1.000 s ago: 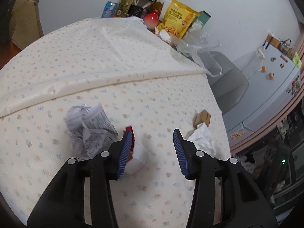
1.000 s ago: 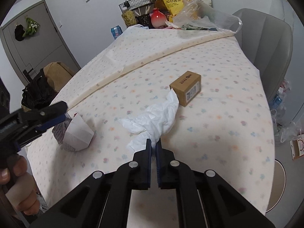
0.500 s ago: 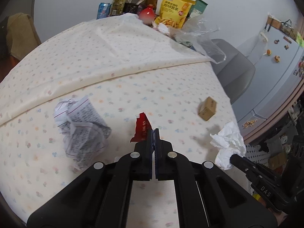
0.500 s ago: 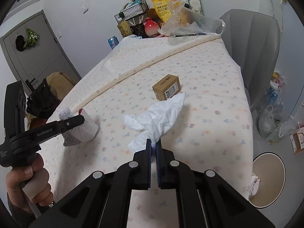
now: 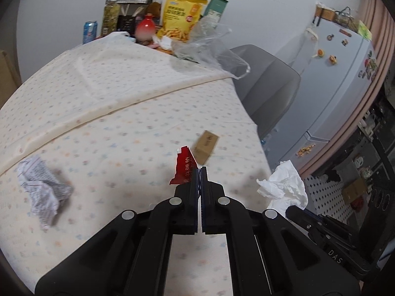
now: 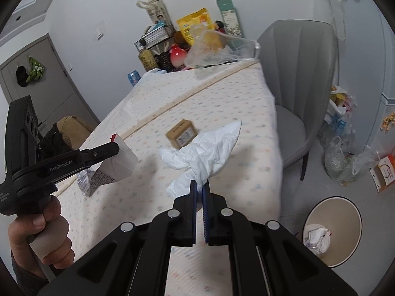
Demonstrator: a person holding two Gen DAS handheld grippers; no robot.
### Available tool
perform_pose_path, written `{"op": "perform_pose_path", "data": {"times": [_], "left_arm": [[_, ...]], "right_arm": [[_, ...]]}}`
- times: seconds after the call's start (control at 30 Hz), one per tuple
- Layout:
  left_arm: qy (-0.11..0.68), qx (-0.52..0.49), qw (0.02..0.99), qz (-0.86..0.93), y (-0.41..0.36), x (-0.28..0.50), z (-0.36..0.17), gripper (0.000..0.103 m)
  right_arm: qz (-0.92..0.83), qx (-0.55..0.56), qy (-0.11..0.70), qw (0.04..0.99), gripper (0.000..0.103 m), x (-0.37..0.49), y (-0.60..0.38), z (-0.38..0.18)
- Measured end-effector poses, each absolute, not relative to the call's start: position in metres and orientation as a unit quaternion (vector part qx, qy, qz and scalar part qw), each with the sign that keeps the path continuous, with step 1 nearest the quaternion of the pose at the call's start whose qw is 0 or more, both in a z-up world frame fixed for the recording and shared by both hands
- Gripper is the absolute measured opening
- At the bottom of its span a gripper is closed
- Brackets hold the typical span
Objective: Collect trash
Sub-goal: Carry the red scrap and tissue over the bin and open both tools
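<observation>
Left tool [image 5: 200,172] clamped on a red-and-white paper scrap [image 5: 184,166], right tool [image 6: 199,185] clamped on a crumpled white tissue [image 6: 205,150], both lifted above the desk [image 5: 123,128]. A second ago the left jaws stood open around the scrap on the desk. Next, it seems: carry both to the waste bin [image 6: 345,227] on the floor; crumpled newsprint [image 5: 40,194] and a small cardboard box [image 5: 206,145] remain.
</observation>
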State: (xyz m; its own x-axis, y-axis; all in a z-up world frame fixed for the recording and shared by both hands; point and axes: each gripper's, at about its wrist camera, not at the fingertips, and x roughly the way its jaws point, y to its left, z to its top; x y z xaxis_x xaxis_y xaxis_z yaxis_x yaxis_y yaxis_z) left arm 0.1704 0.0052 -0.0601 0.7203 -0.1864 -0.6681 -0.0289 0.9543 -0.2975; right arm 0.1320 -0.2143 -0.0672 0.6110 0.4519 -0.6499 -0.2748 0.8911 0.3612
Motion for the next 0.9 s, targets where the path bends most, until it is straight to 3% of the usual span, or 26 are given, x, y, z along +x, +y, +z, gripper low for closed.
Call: {"op": "perform_pose_path", "data": {"times": [0.4, 0.9], "left_arm": [[0.375, -0.118, 0.914, -0.102, -0.069, 0.203, -0.052, 0.002], [0.404, -0.080, 0.898, -0.154, -0.162, 0.239, -0.067, 0.002]], "right_arm": [[0.132, 0.152, 0.379, 0.903, 0.005, 0.131, -0.294, -0.070], [0.049, 0.208, 0.396, 0.893, 0.005, 0.134, -0.396, -0.113]]}}
